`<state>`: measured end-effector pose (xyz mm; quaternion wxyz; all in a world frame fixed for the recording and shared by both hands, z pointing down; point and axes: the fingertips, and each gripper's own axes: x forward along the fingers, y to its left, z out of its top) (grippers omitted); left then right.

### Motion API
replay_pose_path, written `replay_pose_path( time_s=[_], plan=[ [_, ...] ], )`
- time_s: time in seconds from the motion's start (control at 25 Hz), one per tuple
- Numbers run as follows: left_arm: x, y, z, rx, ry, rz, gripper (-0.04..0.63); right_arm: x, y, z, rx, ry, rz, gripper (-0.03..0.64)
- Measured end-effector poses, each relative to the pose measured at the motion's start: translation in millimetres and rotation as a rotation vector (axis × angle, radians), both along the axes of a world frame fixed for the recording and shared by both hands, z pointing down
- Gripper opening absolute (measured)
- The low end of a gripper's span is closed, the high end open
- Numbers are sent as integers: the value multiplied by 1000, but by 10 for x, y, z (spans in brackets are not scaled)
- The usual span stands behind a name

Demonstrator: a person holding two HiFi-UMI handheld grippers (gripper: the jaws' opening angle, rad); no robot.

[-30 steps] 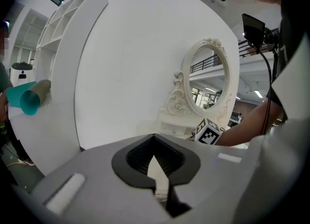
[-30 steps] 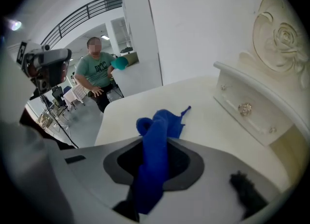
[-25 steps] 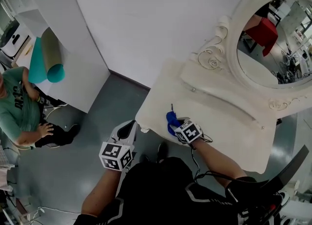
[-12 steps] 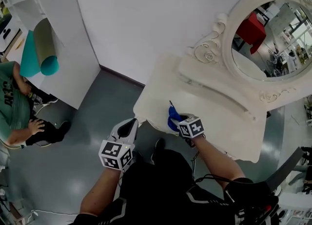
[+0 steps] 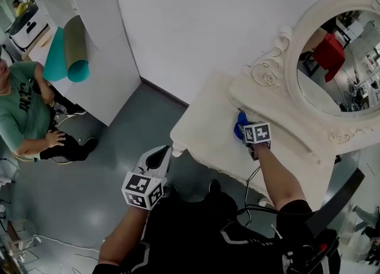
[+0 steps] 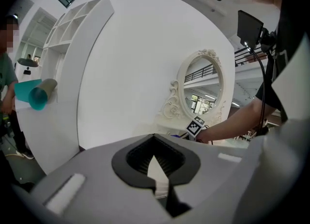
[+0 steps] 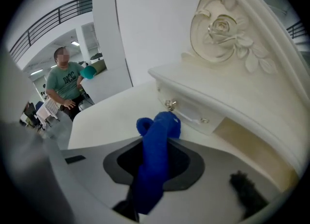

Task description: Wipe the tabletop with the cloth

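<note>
A cream tabletop (image 5: 205, 130) stands against the white wall, also in the right gripper view (image 7: 111, 116). My right gripper (image 5: 248, 130) reaches over it, close to the raised drawer shelf, shut on a blue cloth (image 5: 240, 128). In the right gripper view the cloth (image 7: 160, 126) sticks out between the jaws (image 7: 154, 150) and its bunched end rests on the tabletop just before the drawer. My left gripper (image 5: 158, 155) hangs off the table's front left corner over the grey floor, its jaws (image 6: 157, 169) shut with nothing in them.
An oval mirror (image 5: 338, 65) in an ornate frame rises behind the shelf. The drawer's small knob (image 7: 170, 104) lies right ahead of the cloth. A person in a green shirt (image 5: 24, 118) sits at the left, beside a white shelf unit (image 5: 101, 71) with rolled sheets (image 5: 65, 53).
My right gripper has carried the cloth from the table's front edge across to the back, by the drawer shelf. The left gripper has stayed put.
</note>
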<state>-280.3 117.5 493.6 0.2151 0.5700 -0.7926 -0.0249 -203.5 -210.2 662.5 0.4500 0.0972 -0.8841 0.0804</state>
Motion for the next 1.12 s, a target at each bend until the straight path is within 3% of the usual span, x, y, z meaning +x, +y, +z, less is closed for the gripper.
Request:
replay_pose_path(
  time_s=[0.32, 0.6, 0.8, 1.12],
  plan=[
    [113, -188, -31, -21, -3, -77, 9, -91, -125, 149, -5, 14, -67, 101],
    [200, -313, -13, -12, 3, -70, 8, 273, 750, 179, -109, 55, -231, 101],
    [266, -409, 3, -4, 5, -45, 8, 583, 1354, 173, -198, 47, -293, 101],
    [396, -533, 8, -9, 9, -14, 8, 860, 1820, 149, -280, 55, -381, 101]
  ],
)
